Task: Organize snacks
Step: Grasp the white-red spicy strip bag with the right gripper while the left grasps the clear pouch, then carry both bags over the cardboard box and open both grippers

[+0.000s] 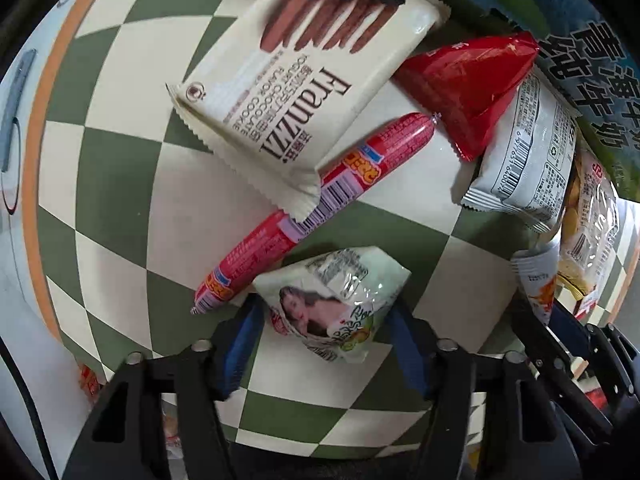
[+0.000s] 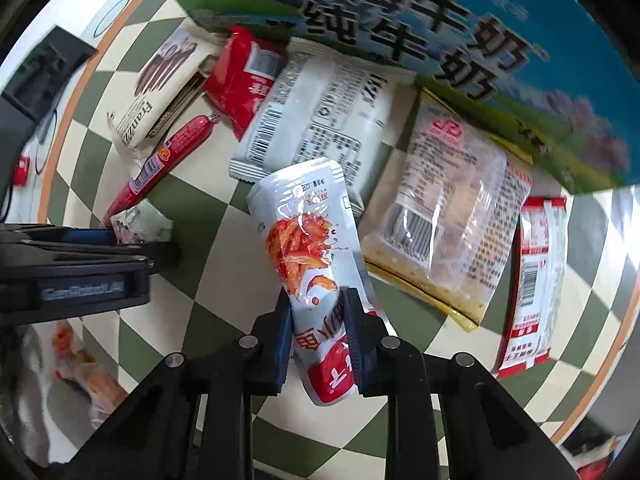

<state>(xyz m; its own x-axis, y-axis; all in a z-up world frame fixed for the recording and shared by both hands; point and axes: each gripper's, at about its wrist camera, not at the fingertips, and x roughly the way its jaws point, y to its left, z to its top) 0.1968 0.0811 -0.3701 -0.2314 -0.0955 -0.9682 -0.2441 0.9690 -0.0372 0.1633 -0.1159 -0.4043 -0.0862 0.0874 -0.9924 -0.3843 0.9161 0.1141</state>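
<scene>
Snacks lie on a green-and-white checkered cloth (image 1: 120,184). My left gripper (image 1: 324,332) has its fingers on both sides of a small pale green rice-snack packet (image 1: 332,296), which rests on the cloth. A red sausage stick (image 1: 312,204) lies just beyond it, under the cream Franzzi cookie pack (image 1: 296,92). My right gripper (image 2: 320,332) is shut on a white packet printed with orange strips (image 2: 308,248) and holds it upright above the cloth. The left gripper body (image 2: 80,268) shows at the left of the right wrist view.
A red triangular packet (image 1: 476,84), a white barcode packet (image 1: 524,152) and a clear yellow-edged packet (image 2: 448,224) lie beside a blue-green milk carton box (image 2: 420,40). A red-and-white packet (image 2: 532,284) lies at the right. The cloth has an orange border (image 1: 36,128).
</scene>
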